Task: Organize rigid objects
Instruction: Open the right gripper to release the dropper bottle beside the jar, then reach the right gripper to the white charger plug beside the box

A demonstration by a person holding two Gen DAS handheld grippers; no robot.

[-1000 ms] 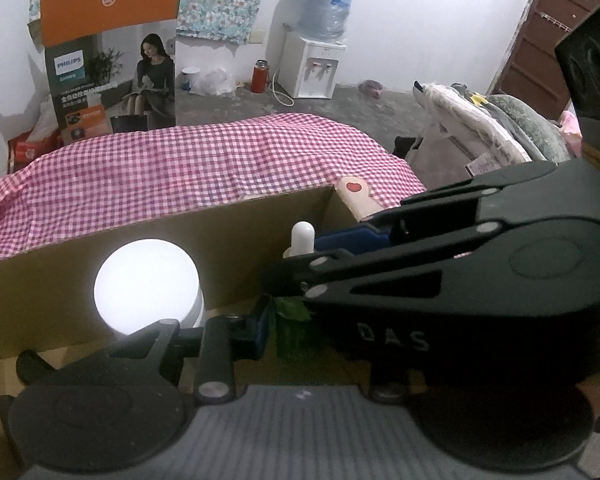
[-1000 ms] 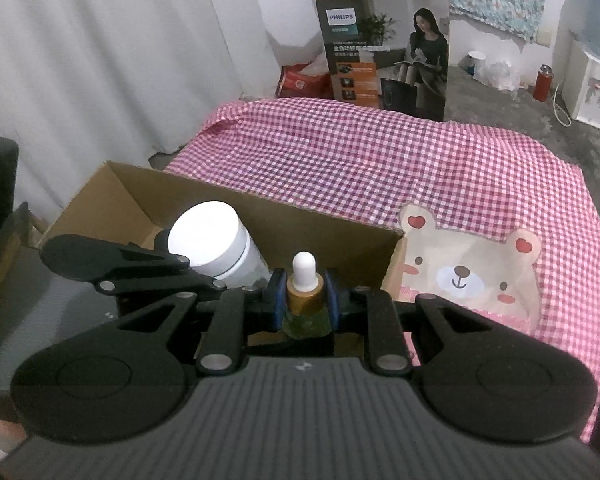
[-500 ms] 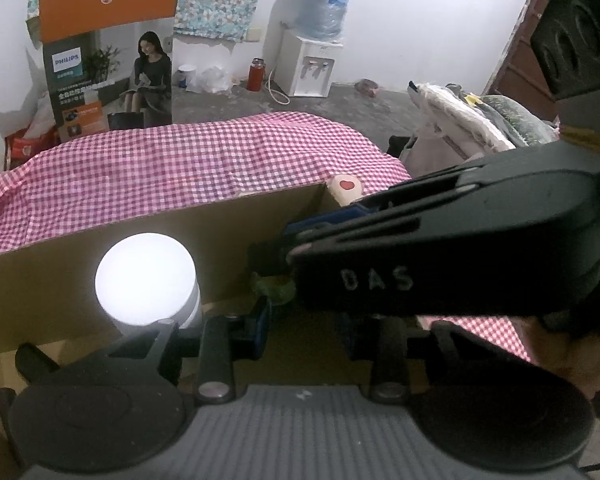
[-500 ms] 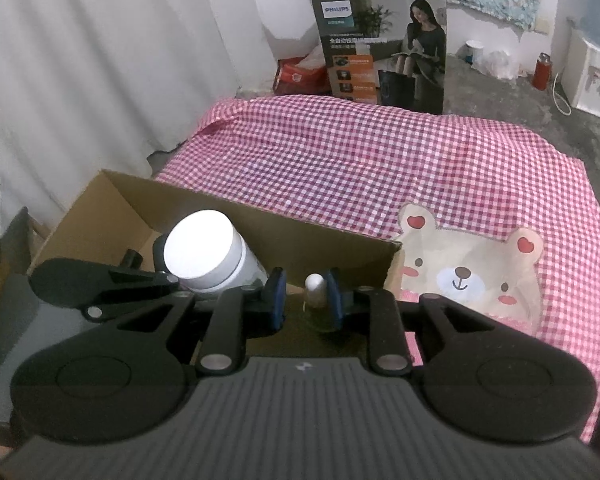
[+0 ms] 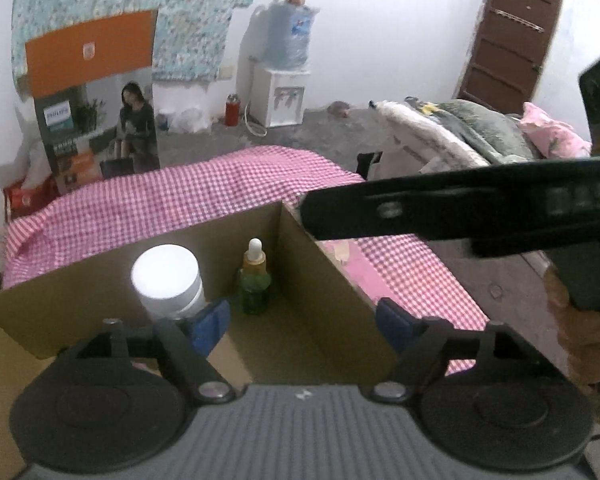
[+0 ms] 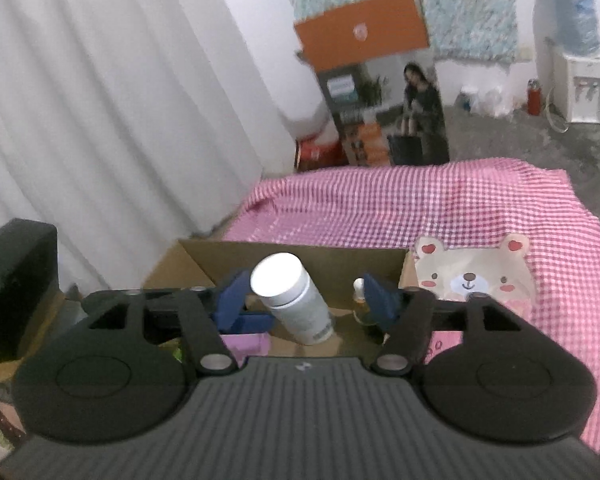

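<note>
**Two bottles upright in the cardboard box, both grippers spread wide and empty**

At the far left of the right wrist view a black box (image 6: 16, 292) sits beside a white curtain (image 6: 120, 92). Next comes the cardboard box (image 6: 300, 256), lying at the near edge of a pink checked cloth (image 6: 440, 208). Inside it stand two containers. One is a white jar (image 6: 296, 304) with a flat white lid, leaning slightly in this view. The other is one small dropper bottle (image 6: 358, 292), mostly hidden here behind the right blue pad. A pale purple item (image 6: 246, 344) lies low in the box at the left, partly covered by the gripper body, so what it is cannot be told.

The right gripper (image 6: 306, 300) has its jaws far apart, with the white jar between them but touching neither pad. It holds nothing.

From the left wrist view the same pair shows clearly: the white jar (image 5: 168, 280) at the left and the dropper bottle (image 5: 254, 280), green with a white tip, just beside it in the box's far right corner (image 5: 324, 280). The left gripper (image 5: 302, 320) also stands spread wide and empty; its left pad is just beside the jar, and its right pad is outside the box wall, over the cloth.

Across the upper right of that view the black arm of the other gripper (image 5: 460, 208) cuts in front of the cloth, a hand (image 5: 584, 340) gripping its handle at the right edge.

Beyond the cloth stand one tall printed carton (image 5: 96, 112), one red flask (image 5: 231, 109) and one water dispenser (image 5: 282, 80). A brown door (image 5: 508, 36) is at the far right.
</note>
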